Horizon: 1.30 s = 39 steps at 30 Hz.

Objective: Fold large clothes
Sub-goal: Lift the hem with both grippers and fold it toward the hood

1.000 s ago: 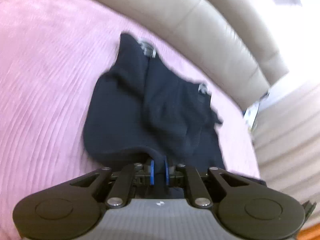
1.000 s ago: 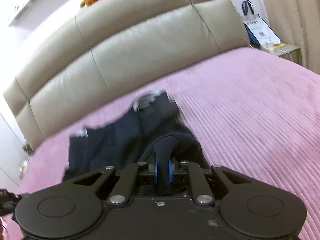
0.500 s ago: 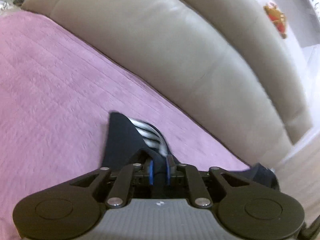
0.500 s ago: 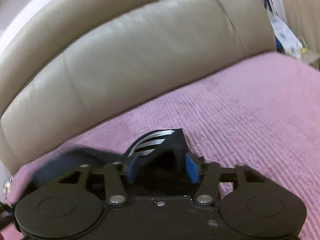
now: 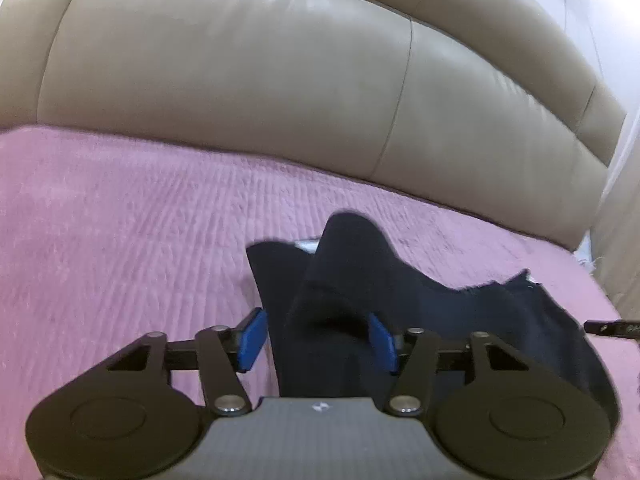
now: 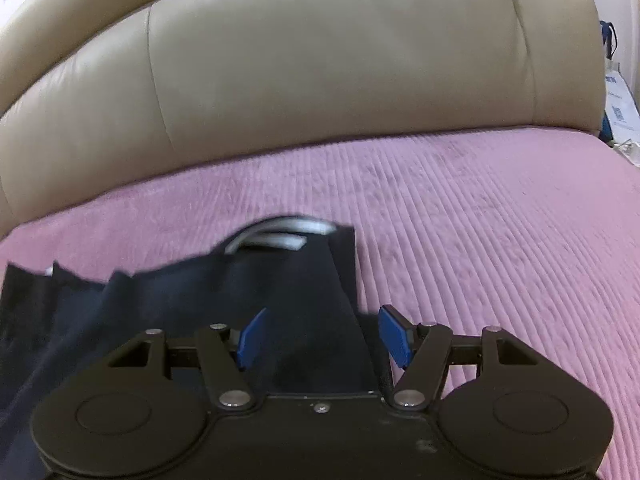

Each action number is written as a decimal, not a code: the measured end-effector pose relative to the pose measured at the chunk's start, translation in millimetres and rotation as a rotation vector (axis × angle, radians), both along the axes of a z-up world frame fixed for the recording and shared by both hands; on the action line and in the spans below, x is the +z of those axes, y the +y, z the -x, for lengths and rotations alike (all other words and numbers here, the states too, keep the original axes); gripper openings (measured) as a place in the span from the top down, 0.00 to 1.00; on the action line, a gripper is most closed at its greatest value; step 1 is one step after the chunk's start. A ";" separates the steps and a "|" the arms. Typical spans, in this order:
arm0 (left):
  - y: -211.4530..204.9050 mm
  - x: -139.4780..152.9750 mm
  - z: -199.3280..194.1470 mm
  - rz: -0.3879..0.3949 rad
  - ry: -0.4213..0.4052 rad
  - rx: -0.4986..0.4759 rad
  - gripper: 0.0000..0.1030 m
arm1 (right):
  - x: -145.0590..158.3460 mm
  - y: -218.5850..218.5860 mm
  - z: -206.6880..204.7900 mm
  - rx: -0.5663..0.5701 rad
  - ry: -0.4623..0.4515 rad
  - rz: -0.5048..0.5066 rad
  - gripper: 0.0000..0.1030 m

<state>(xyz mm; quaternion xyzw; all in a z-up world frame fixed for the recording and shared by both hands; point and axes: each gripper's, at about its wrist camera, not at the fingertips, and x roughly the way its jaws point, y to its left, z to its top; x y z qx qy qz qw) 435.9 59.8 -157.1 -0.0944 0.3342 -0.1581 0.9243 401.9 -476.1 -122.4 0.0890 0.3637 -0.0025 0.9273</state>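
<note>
Left gripper [image 5: 316, 338]: my blue pads [image 5: 251, 339] stand apart; the jaws have just been opening. Dark cloth lies between them; a hump of it hides part of my right-hand pad, so I cannot tell whether it touches there. The left-hand pad is clear of the cloth, so I have released it.

Right gripper [image 6: 322, 340]: my pads [image 6: 394, 340] are spread wide, released, and have just been opening. The edge of the cloth lies between them, nearer the left-hand pad, with a gap of pink beside the right-hand one.

Garment [image 5: 400, 304]: dark navy, lying on the pink bedspread [image 5: 120, 240] near the headboard [image 5: 240, 80], spread sideways between my two grippers.

Only my left view shows: a raised fold of cloth standing up ahead of the jaws, the far frayed-looking edge of the garment at the right, a black tip of my other gripper [image 5: 612, 326] at the right border, and a pale curtain [image 5: 624, 208] past the bed's corner.

Only my right view shows: a grey-and-white striped band [image 6: 280, 234] at the garment's top edge, the cloth [image 6: 160, 300] trailing off to the left, and a white-and-blue bag [image 6: 616, 92] beside the bed at the right.

Containers: the bag is the only one; what it holds cannot be seen.
</note>
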 end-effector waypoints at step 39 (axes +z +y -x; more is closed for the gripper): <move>-33.4 -32.4 -63.4 -0.039 -0.025 0.195 0.75 | 7.5 57.7 -21.9 0.017 -0.057 0.151 0.47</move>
